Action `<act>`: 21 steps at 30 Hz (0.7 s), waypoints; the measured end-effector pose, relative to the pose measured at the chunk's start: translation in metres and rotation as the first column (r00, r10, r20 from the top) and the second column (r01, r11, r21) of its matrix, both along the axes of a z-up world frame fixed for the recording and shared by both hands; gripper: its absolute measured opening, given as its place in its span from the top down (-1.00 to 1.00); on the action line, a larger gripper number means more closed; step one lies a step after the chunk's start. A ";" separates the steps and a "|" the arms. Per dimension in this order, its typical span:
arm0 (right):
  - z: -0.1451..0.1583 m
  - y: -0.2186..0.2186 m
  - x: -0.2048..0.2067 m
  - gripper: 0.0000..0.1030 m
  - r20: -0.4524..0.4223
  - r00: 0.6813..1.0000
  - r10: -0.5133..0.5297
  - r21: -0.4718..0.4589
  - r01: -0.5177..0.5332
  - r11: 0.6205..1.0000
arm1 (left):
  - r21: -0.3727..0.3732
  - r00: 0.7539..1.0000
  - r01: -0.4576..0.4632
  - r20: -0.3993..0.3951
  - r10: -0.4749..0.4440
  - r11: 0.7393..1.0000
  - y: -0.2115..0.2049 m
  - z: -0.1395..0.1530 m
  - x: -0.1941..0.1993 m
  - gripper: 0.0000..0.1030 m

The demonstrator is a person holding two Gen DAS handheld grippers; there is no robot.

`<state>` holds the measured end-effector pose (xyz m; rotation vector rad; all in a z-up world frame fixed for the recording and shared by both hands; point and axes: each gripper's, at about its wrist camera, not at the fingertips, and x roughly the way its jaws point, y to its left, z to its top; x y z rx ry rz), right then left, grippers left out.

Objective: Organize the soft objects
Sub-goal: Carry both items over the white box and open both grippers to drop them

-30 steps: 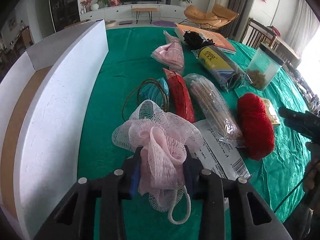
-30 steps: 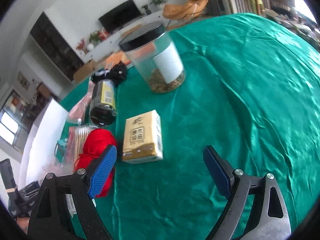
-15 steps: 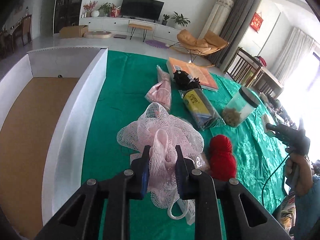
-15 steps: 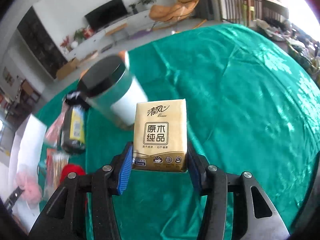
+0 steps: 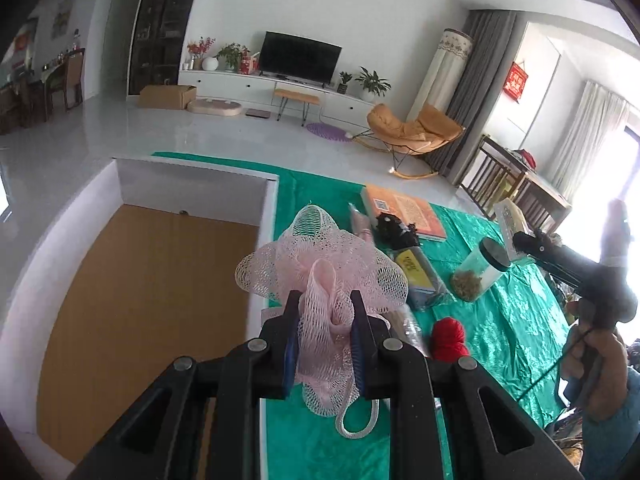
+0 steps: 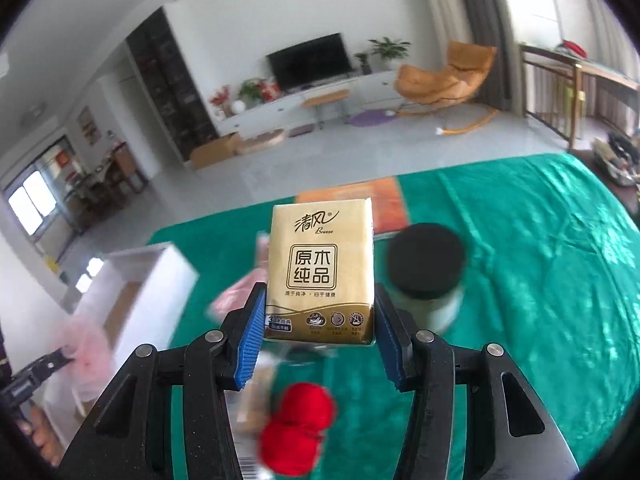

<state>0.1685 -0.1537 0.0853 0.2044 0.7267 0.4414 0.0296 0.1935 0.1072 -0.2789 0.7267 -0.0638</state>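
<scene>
My left gripper (image 5: 325, 336) is shut on a pink mesh bath pouf (image 5: 324, 264) and holds it in the air over the right wall of a white box (image 5: 256, 280) with a brown floor. My right gripper (image 6: 320, 332) is shut on a gold tissue pack (image 6: 322, 268), lifted above the green tablecloth (image 6: 540, 280). A red yarn ball lies on the cloth in the left wrist view (image 5: 450, 338) and in the right wrist view (image 6: 300, 428). The pouf also shows blurred at the left of the right wrist view (image 6: 86, 344).
A black-lidded jar (image 5: 478, 276), a yellow-labelled bag (image 5: 418, 276), an orange book (image 5: 404, 216), a black clump (image 5: 394, 228) and clear packets (image 5: 404, 324) lie on the cloth. The right gripper and hand (image 5: 588, 320) show at the far right of the left wrist view.
My left gripper has lifted the pouf higher and moved it left toward the box. My right gripper closed on the tissue pack and raised it off the cloth.
</scene>
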 end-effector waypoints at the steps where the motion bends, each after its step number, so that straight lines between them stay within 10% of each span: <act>1: 0.005 0.028 -0.009 -0.03 0.000 0.998 0.062 0.025 -0.062 0.998 | 0.018 1.000 -0.026 -0.004 0.026 0.999 0.013 0.000 -0.007 0.58; 7: 0.014 0.186 -0.066 -0.03 -0.005 0.921 0.388 0.110 -0.386 0.916 | 0.116 0.975 -0.203 -0.066 0.212 0.972 0.089 -0.017 -0.055 0.47; 11: -0.014 0.247 -0.083 -0.46 -0.078 0.859 0.506 0.107 -0.498 0.861 | 0.240 0.917 -0.354 -0.103 0.386 0.904 0.120 -0.044 -0.074 -0.91; 12: -0.021 0.250 -0.085 -0.53 -0.094 0.854 0.511 0.105 -0.502 0.858 | 0.239 0.911 -0.374 -0.088 0.403 0.896 0.125 -0.048 -0.080 -0.92; 21: -0.074 0.116 -0.083 -0.53 0.002 0.991 0.133 -0.105 -0.132 0.986 | 0.133 0.971 -0.224 -0.054 0.232 0.966 0.062 -0.047 -0.057 -0.92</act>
